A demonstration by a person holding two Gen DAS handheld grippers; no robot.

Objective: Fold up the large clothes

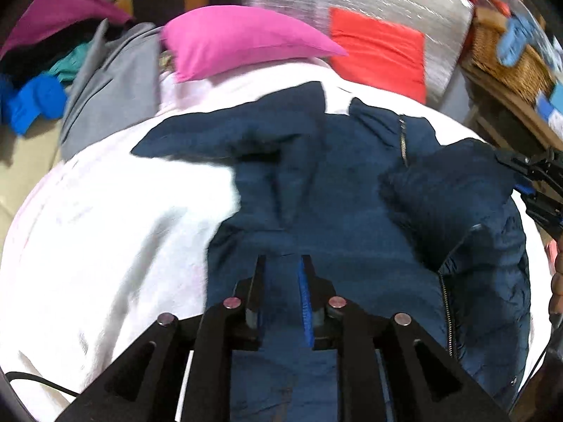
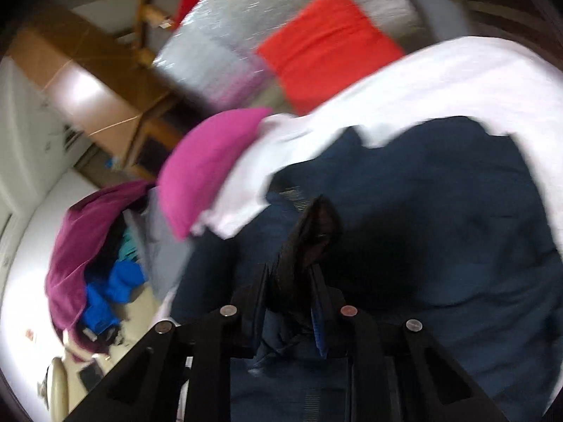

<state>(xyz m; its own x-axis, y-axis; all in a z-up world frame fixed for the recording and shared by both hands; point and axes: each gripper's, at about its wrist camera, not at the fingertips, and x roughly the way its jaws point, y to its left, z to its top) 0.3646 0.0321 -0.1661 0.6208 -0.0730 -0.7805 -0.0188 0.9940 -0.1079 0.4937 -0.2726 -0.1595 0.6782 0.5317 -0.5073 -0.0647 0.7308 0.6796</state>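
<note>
A navy quilted jacket (image 1: 334, 183) with a zipper lies spread on a white sheet (image 1: 116, 239). One sleeve points left and the right side is folded over. My left gripper (image 1: 283, 263) hovers just above the jacket's lower middle, jaws a little apart with nothing between them. My right gripper (image 2: 290, 274) is shut on a dark fold of the jacket (image 2: 309, 232) and holds it up above the rest of the jacket (image 2: 440, 211). The right gripper also shows at the right edge of the left wrist view (image 1: 538, 179).
A pink pillow (image 1: 242, 38) and a red cushion (image 1: 380, 52) lie at the far side of the sheet. A pile of clothes, grey, magenta and blue (image 1: 38, 102), sits at the left. A wicker basket (image 1: 506, 56) stands at the right.
</note>
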